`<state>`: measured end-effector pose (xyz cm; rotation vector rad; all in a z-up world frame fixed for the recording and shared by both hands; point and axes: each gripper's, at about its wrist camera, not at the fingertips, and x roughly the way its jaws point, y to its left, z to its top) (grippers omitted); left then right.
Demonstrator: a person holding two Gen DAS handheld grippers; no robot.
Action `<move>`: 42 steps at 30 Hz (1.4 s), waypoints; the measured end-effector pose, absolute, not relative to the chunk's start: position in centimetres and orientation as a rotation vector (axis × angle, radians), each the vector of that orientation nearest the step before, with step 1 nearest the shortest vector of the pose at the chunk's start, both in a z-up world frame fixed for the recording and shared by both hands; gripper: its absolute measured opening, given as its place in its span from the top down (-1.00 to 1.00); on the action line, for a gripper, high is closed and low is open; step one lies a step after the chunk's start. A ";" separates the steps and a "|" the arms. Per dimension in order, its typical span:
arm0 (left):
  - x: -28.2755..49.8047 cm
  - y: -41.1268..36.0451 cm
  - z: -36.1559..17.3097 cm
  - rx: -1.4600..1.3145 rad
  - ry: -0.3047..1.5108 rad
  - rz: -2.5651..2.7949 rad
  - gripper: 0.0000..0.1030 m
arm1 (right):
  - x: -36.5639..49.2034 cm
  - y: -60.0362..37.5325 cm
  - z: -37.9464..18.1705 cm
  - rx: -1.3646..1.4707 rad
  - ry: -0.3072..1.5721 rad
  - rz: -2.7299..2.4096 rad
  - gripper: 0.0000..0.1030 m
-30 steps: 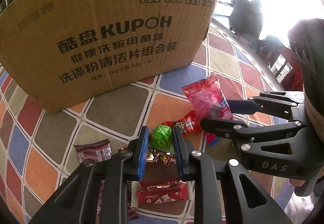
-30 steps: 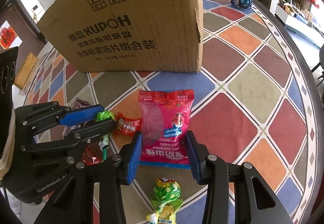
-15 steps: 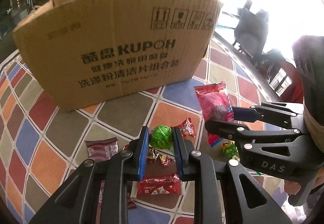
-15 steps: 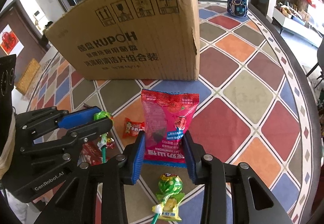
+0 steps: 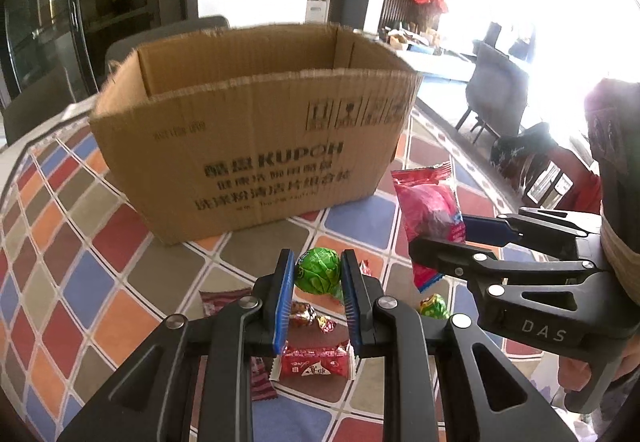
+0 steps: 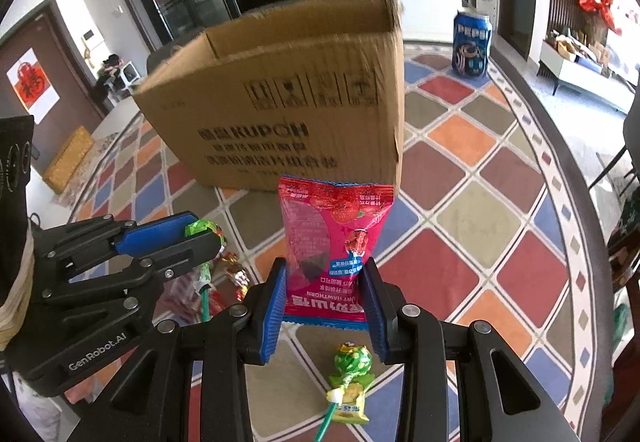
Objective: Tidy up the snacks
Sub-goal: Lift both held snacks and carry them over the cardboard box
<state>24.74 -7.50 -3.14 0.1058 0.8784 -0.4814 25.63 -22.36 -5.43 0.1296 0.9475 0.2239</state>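
Between the blue pads of the left gripper point(image 5: 316, 274), a green lollipop point(image 5: 318, 270) sat clamped by its round wrapped head, lifted clear of the patterned tablecloth point(image 5: 80, 282). At 12 o'clock from those jaws stood the open cardboard box point(image 5: 256, 146), its printed side facing the camera. Below the held sweet, at 6 o'clock, a red candy packet point(image 5: 314, 362) lay flat on the cloth.

The right gripper point(image 6: 324, 306) had its jaws pressed against the two sides of a pink hawthorn snack bag point(image 6: 332, 242), which rose upright out of the grip toward 12 o'clock, its top edge overlapping the box's lower front in that view. Under the bag, at 6 o'clock, a second green lollipop point(image 6: 352, 362) lay on the table. A Pepsi can point(image 6: 471, 44) stood at 1 o'clock, beyond the box's right corner.
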 end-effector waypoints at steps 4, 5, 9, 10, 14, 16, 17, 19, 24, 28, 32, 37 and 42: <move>24.5 -7.3 -1.4 0.102 0.832 -0.473 0.54 | 25.3 -22.3 -3.8 0.127 0.903 0.228 0.28; 24.5 -7.2 -1.0 0.100 0.823 -0.472 0.54 | 25.3 -22.3 -3.4 0.128 0.893 0.229 0.28; 24.5 -6.9 0.7 0.087 0.783 -0.467 0.54 | 25.2 -22.2 -2.0 0.125 0.856 0.236 0.28; 24.7 -6.8 1.0 0.087 0.774 -0.465 0.54 | 25.2 -22.2 -1.6 0.125 0.845 0.238 0.28; 24.9 -6.4 2.3 0.083 0.741 -0.455 0.54 | 25.3 -22.0 -0.4 0.124 0.814 0.245 0.28; 25.1 -6.2 3.0 0.081 0.726 -0.452 0.54 | 25.4 -22.0 0.2 0.125 0.797 0.249 0.28; 25.1 -6.2 3.3 0.082 0.719 -0.448 0.54 | 25.5 -21.9 0.5 0.124 0.791 0.250 0.28; 25.5 -6.0 3.9 0.082 0.705 -0.442 0.54 | 25.8 -21.7 1.1 0.123 0.779 0.252 0.28; 26.2 -5.6 5.5 0.080 0.666 -0.421 0.54 | 26.5 -21.4 2.5 0.119 0.751 0.262 0.28; 26.9 -5.2 6.6 0.085 0.636 -0.403 0.54 | 27.5 -21.2 3.5 0.122 0.734 0.268 0.28; 27.9 -4.9 7.5 0.095 0.612 -0.381 0.54 | 28.5 -21.0 4.6 0.113 0.714 0.269 0.28; 29.8 -4.6 8.1 0.103 0.599 -0.354 0.54 | 30.0 -20.9 5.8 0.102 0.699 0.271 0.28; 31.6 -4.3 8.1 0.106 0.602 -0.323 0.54 | 31.8 -20.6 6.3 0.086 0.702 0.269 0.28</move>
